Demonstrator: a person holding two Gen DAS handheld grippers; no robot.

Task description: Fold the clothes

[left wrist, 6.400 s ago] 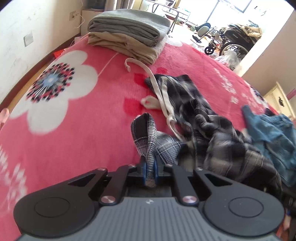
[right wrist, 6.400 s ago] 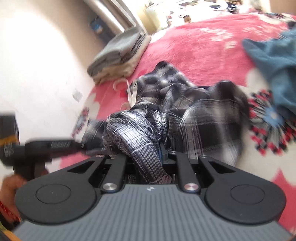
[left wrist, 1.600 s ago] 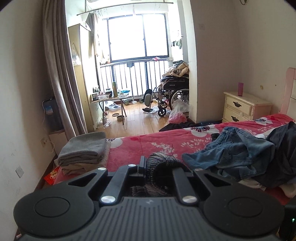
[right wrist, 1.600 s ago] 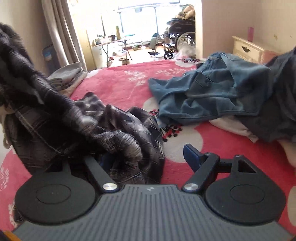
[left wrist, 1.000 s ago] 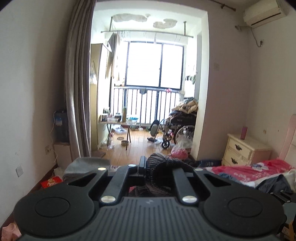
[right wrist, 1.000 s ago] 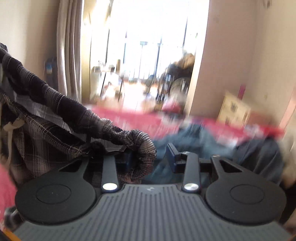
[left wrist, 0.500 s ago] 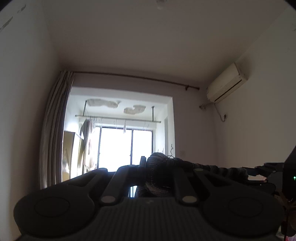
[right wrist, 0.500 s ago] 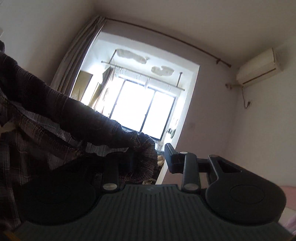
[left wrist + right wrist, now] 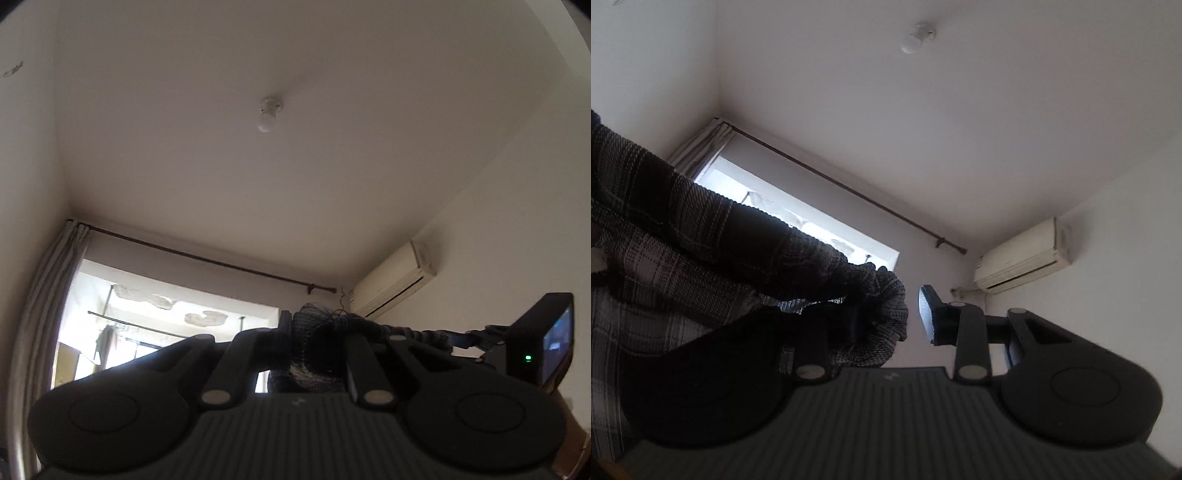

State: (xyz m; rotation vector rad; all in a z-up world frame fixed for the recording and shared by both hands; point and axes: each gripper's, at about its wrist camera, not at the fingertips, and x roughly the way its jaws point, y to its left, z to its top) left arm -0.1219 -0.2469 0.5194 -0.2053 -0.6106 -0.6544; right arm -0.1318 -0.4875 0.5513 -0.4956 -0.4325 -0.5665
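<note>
In the left wrist view, the left claw (image 9: 317, 345) is closed tight on a dark bunch of the plaid garment (image 9: 321, 365), which fills the space between its fingers. From there a taut strip of the cloth runs off to the claw's right, toward a black camera box (image 9: 539, 343) with a green light. Only this view shows that stretched span.

In the right wrist view, the right claw (image 9: 886, 315) stands partly open. The plaid garment (image 9: 683, 243) is draped over its left finger and spreads away to the left and below. The right pad (image 9: 925, 314) shows bare, with a sliver of wall between it and the cloth. Both views look up at the ceiling bulb (image 9: 916, 38) and the air conditioner (image 9: 1023, 254).
</note>
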